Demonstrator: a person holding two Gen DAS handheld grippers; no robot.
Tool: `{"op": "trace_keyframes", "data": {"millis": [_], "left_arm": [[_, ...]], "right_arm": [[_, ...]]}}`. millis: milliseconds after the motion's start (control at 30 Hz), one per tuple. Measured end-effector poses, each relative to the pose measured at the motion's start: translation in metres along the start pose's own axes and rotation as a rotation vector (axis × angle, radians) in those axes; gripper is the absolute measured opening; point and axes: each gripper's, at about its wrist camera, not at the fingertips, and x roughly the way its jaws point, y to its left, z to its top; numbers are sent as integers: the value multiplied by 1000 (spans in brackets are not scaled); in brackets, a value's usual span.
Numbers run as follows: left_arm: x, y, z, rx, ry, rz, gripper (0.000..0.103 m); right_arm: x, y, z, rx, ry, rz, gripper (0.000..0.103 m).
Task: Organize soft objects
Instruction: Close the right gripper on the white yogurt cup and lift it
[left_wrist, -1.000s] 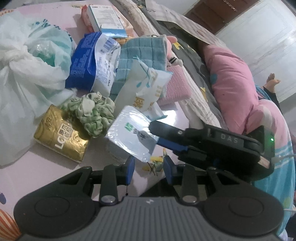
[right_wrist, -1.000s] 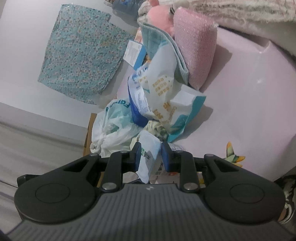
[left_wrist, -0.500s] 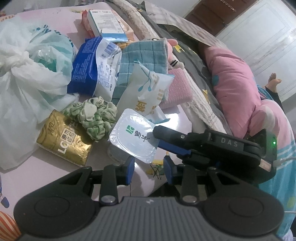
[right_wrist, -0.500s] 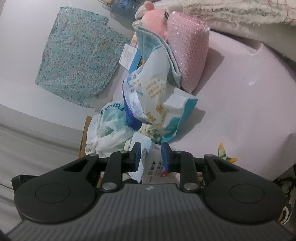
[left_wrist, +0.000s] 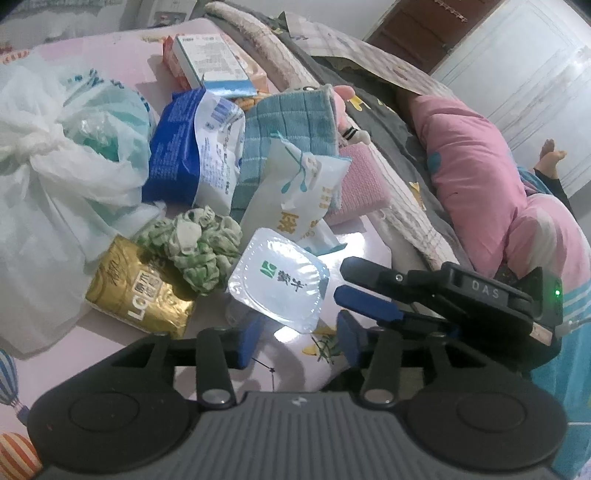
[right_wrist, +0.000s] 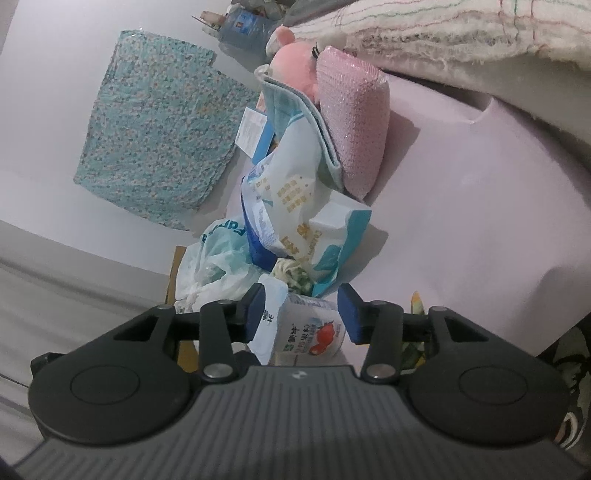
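Observation:
A yogurt cup with a clear foil lid stands on the pink sheet beside a green scrunchie and a gold tissue pack. My left gripper is just in front of the cup. Its jaws are opening, with only the lid's near edge between them and no pad touching. In the right wrist view the cup sits between the fingers of my right gripper. Those jaws are opening too, and a gap shows beside the cup. From the left wrist view the right gripper is at the cup's right.
Behind the cup lie a white-teal pack, a blue pack, a teal towel, a pink sponge and a knotted plastic bag. Quilts and a pink pillow fill the right. A floral cloth lies on the floor.
Both grippers' jaws have widened. The cup, tilted and pinched by the right gripper a second ago, now stands upright on the sheet, free of the pads.

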Motion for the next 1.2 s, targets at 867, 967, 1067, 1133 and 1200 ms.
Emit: {"op": "trace_keyframes", "data": {"millis": [867, 967, 1067, 1133, 1200], "left_arm": [[2, -4, 3, 65, -15, 3, 53], [7, -2, 4, 80, -8, 21, 53], [12, 0, 5, 83, 0, 26, 50], [14, 1, 7, 84, -5, 24, 46], [15, 0, 8, 85, -8, 27, 44]], "right_arm": [[28, 1, 3, 30, 69, 51, 27], [30, 3, 1, 14, 78, 38, 27], [33, 3, -1, 12, 82, 32, 27], [34, 3, -2, 5, 82, 26, 27], [35, 6, -2, -9, 76, 17, 26]]}}
